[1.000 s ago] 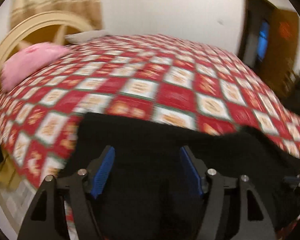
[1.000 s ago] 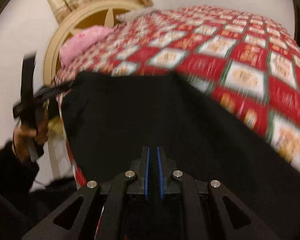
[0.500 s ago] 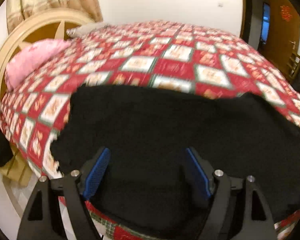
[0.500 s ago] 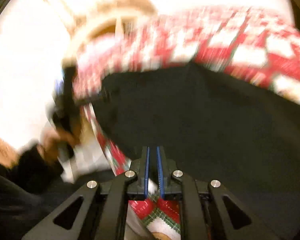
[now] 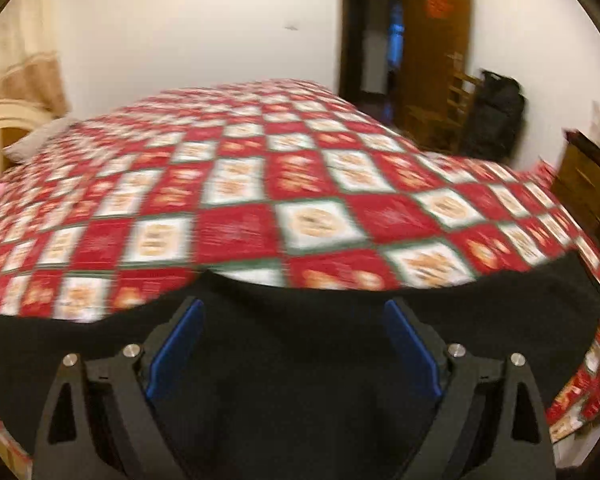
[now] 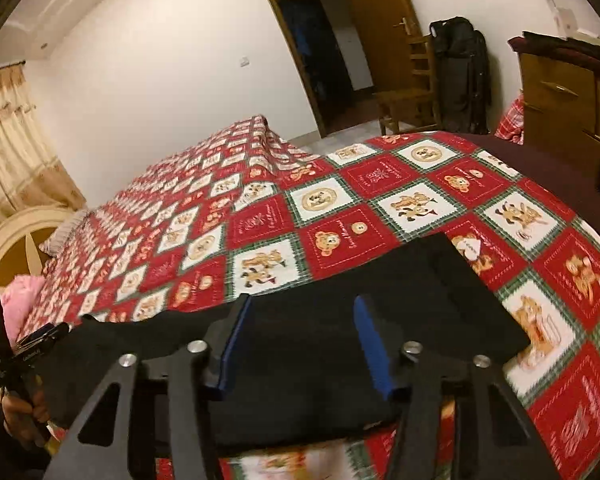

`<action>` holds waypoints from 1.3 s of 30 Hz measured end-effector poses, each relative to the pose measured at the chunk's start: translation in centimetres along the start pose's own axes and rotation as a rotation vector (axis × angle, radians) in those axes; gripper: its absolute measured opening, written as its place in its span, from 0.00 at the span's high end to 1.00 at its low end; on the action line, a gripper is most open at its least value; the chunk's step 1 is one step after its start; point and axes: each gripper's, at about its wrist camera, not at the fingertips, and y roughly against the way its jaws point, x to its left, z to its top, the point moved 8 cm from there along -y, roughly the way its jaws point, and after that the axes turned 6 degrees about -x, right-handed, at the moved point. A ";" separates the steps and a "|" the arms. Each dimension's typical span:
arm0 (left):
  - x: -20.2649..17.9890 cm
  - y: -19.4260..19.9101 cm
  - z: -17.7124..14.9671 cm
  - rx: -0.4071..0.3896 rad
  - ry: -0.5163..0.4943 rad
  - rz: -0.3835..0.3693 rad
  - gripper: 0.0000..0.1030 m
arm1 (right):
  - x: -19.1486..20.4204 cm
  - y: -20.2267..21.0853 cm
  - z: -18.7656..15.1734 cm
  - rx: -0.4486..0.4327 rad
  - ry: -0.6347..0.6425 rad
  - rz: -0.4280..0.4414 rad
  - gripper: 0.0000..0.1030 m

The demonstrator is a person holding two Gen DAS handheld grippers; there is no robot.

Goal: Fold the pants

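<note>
A bed [image 6: 260,208] fills most of both views, covered by a red, white and green checked quilt [image 6: 340,236] printed with bears and small motifs. At its head stand a cream arched headboard [image 6: 4,248] and a pale pillow [image 5: 36,140], with a pink cushion [image 6: 18,292] near the edge. Beyond the foot of the bed are a brown door [image 6: 380,28], a wooden chair [image 6: 412,92], a black bag [image 6: 462,76] leaning against the wall and a wooden dresser [image 6: 560,96]; a beige curtain [image 6: 12,140] hangs by the headboard. The black pants [image 6: 320,320] lie flat on the quilt at the near edge of the bed, as a broad dark rectangle with a squared corner toward the foot of the bed. The left claw [image 5: 294,316] hovers over the pants with its blue pads spread wide; its jaws have just been opening further, and only the cloth lying below shows between them, with nothing pinched. The right claw [image 6: 300,312] sits above the squared end of the pants; its jaws have just been opening from a pressed-together stance and now stand apart, with no cloth gripped between the blue pads. In the right wrist view the left claw appears at the far left edge over the other end of the pants, held by the person's hand [image 6: 24,412].
</note>
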 end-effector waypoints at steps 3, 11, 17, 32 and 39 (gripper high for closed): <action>-3.8 -1.1 -1.1 0.020 -0.048 -0.051 0.09 | 1.0 -2.5 0.2 0.067 0.050 0.014 0.54; -6.3 -2.3 -6.4 0.137 -0.162 -0.073 0.09 | 5.4 -6.5 -5.5 0.242 0.217 0.018 0.53; -5.9 -1.2 -7.8 0.150 -0.143 -0.116 0.09 | 4.3 -4.5 -4.8 0.217 0.219 0.008 0.54; -6.5 0.0 -8.7 0.180 -0.200 -0.146 0.09 | -9.6 -3.4 0.4 0.086 -0.121 -0.177 0.55; -5.5 0.8 -4.8 0.100 -0.137 -0.147 0.09 | -11.2 3.1 0.1 -0.031 -0.268 -0.216 0.51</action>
